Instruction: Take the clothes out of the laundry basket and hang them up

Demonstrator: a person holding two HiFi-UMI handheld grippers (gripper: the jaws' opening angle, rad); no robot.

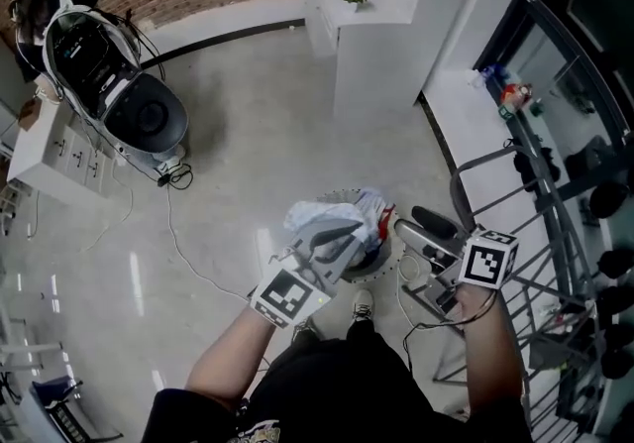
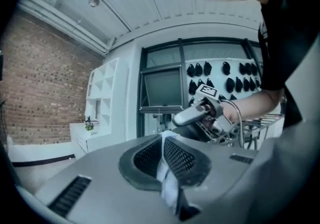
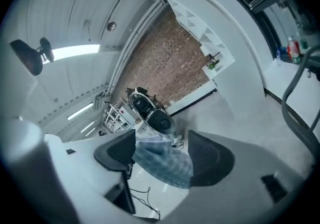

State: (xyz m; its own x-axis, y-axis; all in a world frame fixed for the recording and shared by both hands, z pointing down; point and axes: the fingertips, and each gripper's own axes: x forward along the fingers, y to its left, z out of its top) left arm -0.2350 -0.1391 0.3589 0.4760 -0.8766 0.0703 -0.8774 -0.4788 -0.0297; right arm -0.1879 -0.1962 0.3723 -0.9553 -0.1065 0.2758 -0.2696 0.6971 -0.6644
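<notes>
Two grippers meet over a laundry basket [image 1: 388, 255], seen from my head camera looking steeply down at a glossy grey floor [image 1: 248, 134]. At far left stand a parked scooter [image 1: 109, 84] and a loose cable [image 1: 188, 253] that runs across the floor, both well apart from the work.

Left of centre, my left gripper [image 1: 342, 241] is clamped tight on a pale, bunched garment [image 1: 327, 215], which hangs just above the basket. In that gripper's own view only a thin white fold shows between the pads, so I judge the hold to be slim. A sharp tug could pull the fold free and drop the garment back into the basket or onto the floor.

A red item [image 1: 384, 218] lies in the basket just beside the garment. If the two are tangled, lifting may drag it out as well.

Right of centre, my right gripper [image 1: 404, 241] has its jaws wide apart. Blue-checked cloth shows between them, but I do not see the pads pressing on it. Closing here may catch only a loose edge, or twist the garment against the left hold.

At far right stands the drying rack [image 1: 540, 263]. Its thin bars could snag trailing cloth as I swing across.
</notes>
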